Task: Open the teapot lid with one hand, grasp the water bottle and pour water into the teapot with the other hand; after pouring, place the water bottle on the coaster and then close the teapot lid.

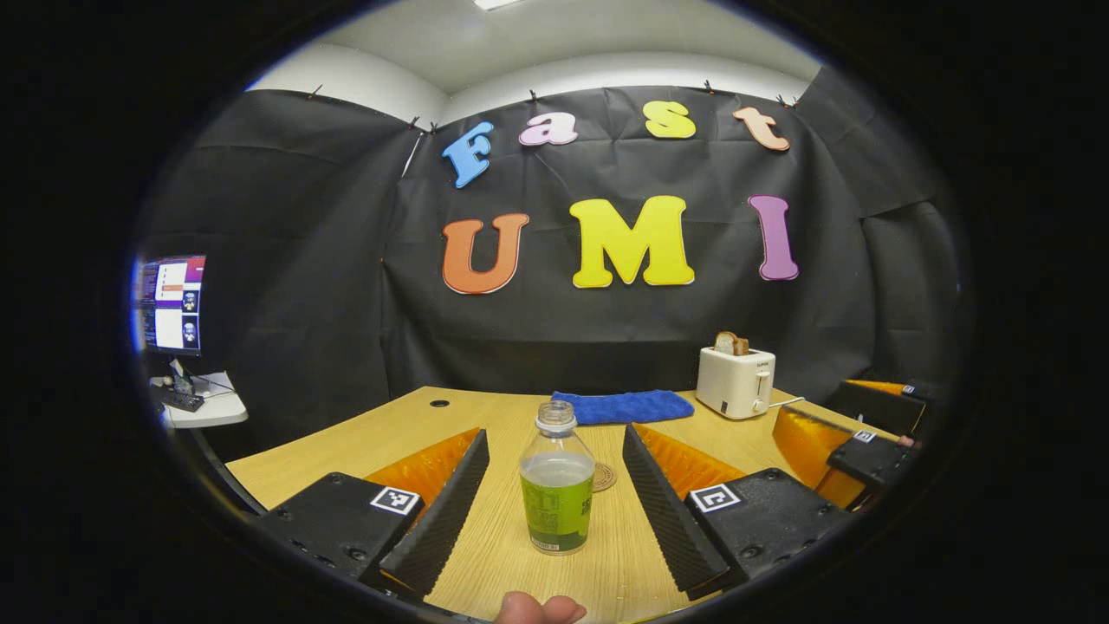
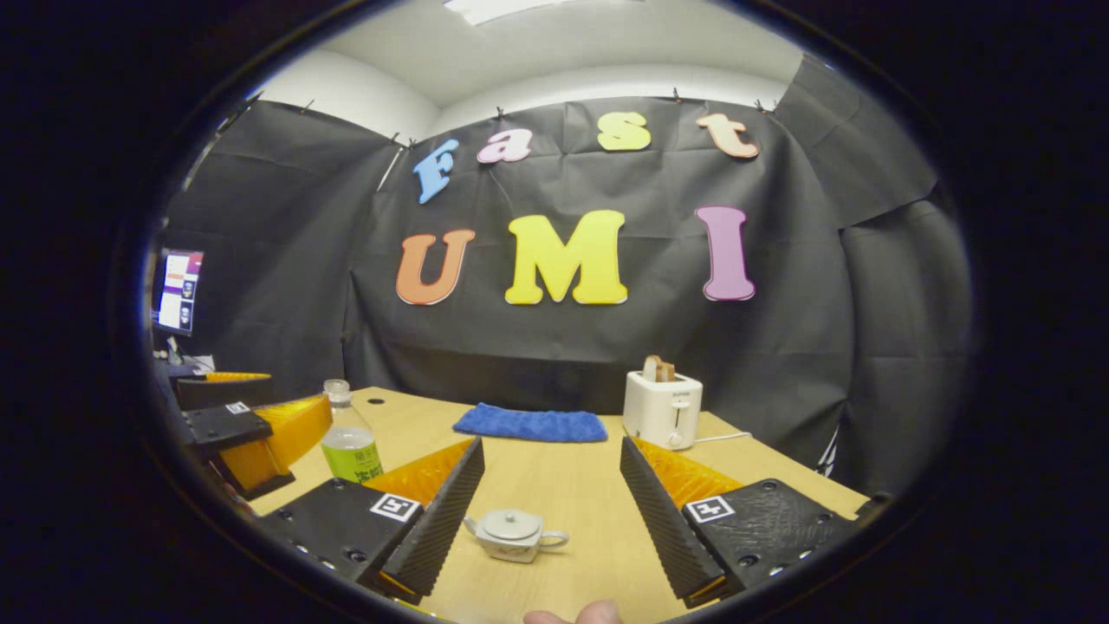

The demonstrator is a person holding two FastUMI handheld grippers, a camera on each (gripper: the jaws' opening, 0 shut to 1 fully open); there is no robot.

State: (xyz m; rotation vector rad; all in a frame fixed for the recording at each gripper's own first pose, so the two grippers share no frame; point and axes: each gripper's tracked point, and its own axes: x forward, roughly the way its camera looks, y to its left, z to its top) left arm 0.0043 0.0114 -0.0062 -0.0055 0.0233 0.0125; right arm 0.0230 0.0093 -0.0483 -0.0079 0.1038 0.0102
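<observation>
So the left gripper (image 1: 554, 511) has its fingers spread wide, and the water bottle (image 1: 556, 482) stands upright right in the gap between them, touching neither one, cap off. Just behind the bottle, a bit toward the right finger, there's a small round coaster (image 1: 604, 477) flat on the wooden surface (image 1: 381, 438). Past the fingertips lie a blue cloth (image 1: 623, 406) and a white toaster (image 1: 735, 381) with bread sticking out. The other gripper shows off to the far right.

The right gripper (image 2: 550, 511) is spread open too, with the little white teapot (image 2: 513, 534) sitting between its fingers, closer to the left finger, lid on and not touched. Nothing sits between the teapot and the fingers. A monitor (image 2: 179, 291) is way off left. A fingertip (image 1: 539, 608) peeks in at the bottom edge of the left gripper view.
</observation>
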